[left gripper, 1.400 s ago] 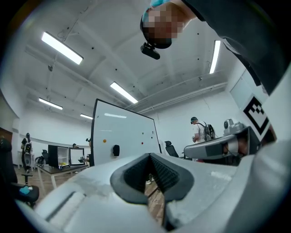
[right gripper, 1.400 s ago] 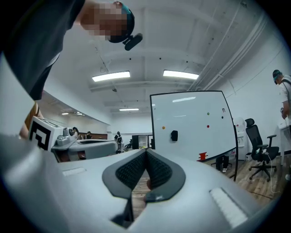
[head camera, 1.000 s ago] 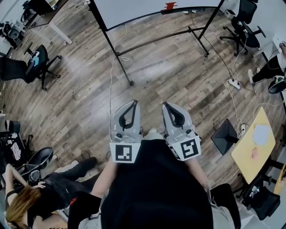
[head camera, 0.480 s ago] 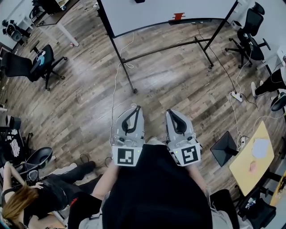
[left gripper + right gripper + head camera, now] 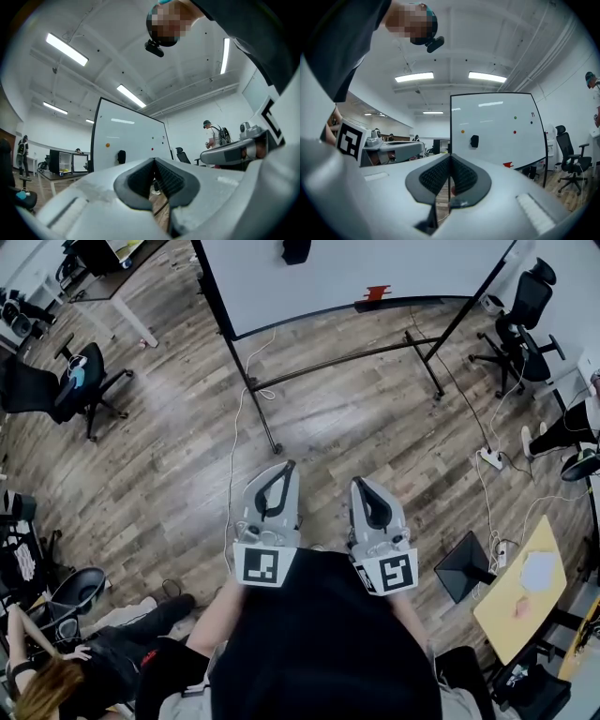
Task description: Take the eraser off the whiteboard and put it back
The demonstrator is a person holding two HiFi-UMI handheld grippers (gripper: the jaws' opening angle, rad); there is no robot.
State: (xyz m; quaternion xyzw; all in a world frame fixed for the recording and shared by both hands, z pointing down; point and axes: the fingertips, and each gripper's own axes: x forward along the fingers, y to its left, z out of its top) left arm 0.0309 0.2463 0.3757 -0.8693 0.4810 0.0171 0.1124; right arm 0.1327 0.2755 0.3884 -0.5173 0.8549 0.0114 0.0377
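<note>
Approach step, likely. Left hand-held gripper (image 5: pixel 283 466) closed, empty; right hand-held gripper (image 5: pixel 361 482) likewise. Eraser (image 5: pixel 296 250) on whiteboard (image 5: pixel 403 268), left of middle, well apart. Next: get within reach, open jaws, grip eraser.

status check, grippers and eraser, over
Shut, empty: left gripper, right gripper. Untouched on whiteboard ahead: eraser. Across floor between: white cable.
</note>
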